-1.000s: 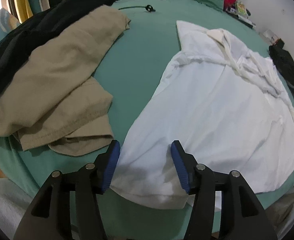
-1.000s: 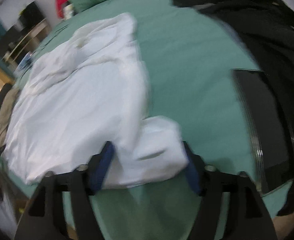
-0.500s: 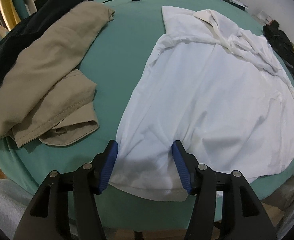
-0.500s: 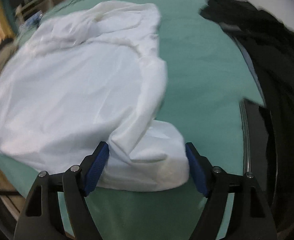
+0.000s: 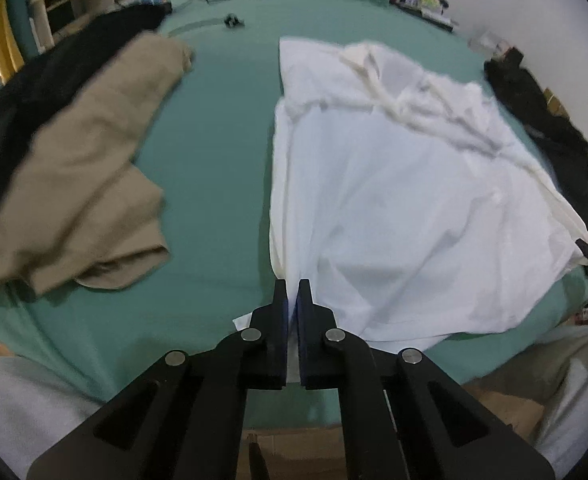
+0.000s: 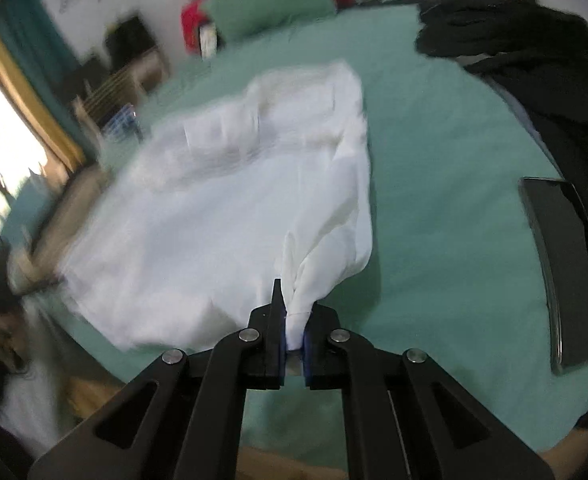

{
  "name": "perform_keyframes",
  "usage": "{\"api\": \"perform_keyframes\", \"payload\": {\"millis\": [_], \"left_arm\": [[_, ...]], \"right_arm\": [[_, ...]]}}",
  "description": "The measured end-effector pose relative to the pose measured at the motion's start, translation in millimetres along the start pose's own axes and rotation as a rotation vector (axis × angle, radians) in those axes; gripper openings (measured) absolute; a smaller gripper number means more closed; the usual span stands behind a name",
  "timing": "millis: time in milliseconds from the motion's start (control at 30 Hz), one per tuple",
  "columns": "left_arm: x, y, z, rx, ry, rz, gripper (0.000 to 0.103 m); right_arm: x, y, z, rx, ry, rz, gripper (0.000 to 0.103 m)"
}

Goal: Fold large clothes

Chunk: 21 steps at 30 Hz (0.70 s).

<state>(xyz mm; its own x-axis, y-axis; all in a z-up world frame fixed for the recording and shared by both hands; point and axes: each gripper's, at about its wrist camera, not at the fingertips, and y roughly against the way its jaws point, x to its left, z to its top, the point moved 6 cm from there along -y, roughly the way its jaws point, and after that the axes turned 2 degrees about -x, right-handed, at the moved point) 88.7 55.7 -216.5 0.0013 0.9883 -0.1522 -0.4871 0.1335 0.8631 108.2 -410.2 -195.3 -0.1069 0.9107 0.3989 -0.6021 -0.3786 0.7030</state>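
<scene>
At near edge of bed (image 5: pixel 214 184): my left gripper (image 5: pixel 292 292) clamped on near-left hem corner of white shirt (image 5: pixel 393 208); my right gripper (image 6: pixel 294 320) pinched tight on bunched near-right hem corner. Shirt spread flat on green sheet, collar at far end. Risk: thin pinch slips when lifted, or uneven pull skews fold. Tan garment (image 5: pixel 78 168) lies left, apart; black clothes (image 6: pixel 533 64) right. Right view blurred; sleeves hard to make out.

white shirt (image 5: pixel 405 216), spread flat, hem pinched
</scene>
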Motion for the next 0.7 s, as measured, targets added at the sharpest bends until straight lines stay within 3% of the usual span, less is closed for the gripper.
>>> {"api": "perform_keyframes", "payload": {"millis": [200,467,700], "left_arm": [[13.4,37.8,11.4,-0.064,0.034,-0.010,0.003],[24.1,72.2,26.4,-0.122,0.133,-0.087,0.003],[30.4,92.6,39.8,-0.148,0.166,-0.121,0.004]], "right_arm": [[-4.0,34.9,11.6,-0.141,-0.138,0.090,0.006],[-5.1,77.1,13.8,-0.213,-0.203,0.154,0.006],[3.7,97.3,25.8,-0.250,-0.182,0.161,0.006]]}}
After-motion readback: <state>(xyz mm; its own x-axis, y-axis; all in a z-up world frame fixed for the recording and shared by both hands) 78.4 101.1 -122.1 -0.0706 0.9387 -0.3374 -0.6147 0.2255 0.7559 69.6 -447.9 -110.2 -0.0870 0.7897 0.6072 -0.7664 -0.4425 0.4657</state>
